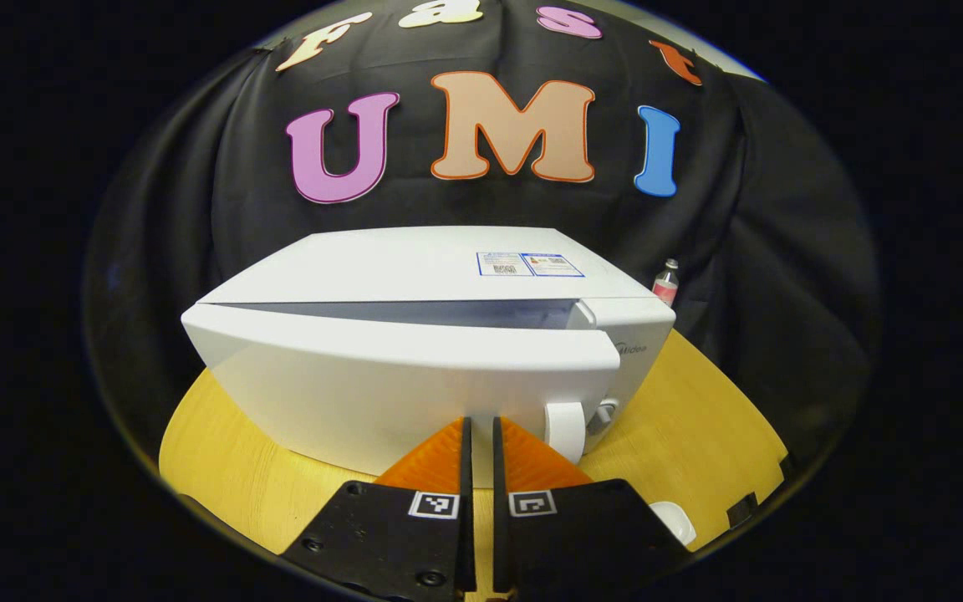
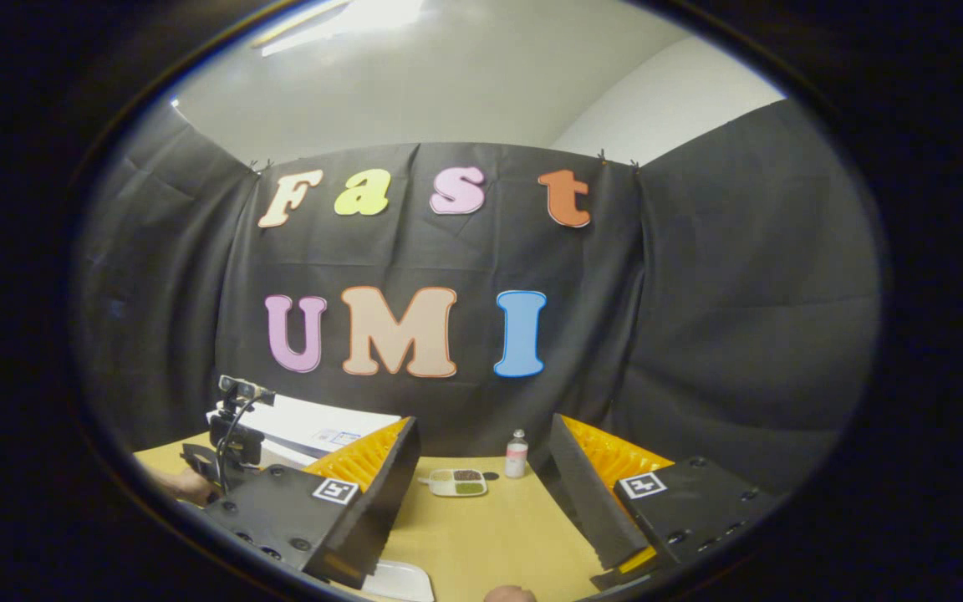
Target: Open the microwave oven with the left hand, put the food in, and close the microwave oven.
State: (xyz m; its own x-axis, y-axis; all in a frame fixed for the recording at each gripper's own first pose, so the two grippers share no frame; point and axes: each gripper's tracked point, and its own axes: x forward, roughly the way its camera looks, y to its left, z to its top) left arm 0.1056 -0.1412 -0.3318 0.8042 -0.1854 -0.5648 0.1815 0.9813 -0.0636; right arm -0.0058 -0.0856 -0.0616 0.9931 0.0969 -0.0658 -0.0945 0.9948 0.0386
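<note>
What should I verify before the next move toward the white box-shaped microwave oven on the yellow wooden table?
1. Door of the white microwave oven wide enough for loading: not ok. It is only ajar, with a narrow gap along its top edge.
2. Left gripper free: ok. Its fingers are almost together with nothing between them, just in front of the door.
3. Right gripper ready to grasp: ok, fingers wide apart.
4. White compartment tray of food in hand: not ok. It lies on the yellow table, farther off.
5. Small clear bottle out of the way: ok. It stands upright beside the tray, apart from it.
6. Oven cavity free: cannot tell.
</note>
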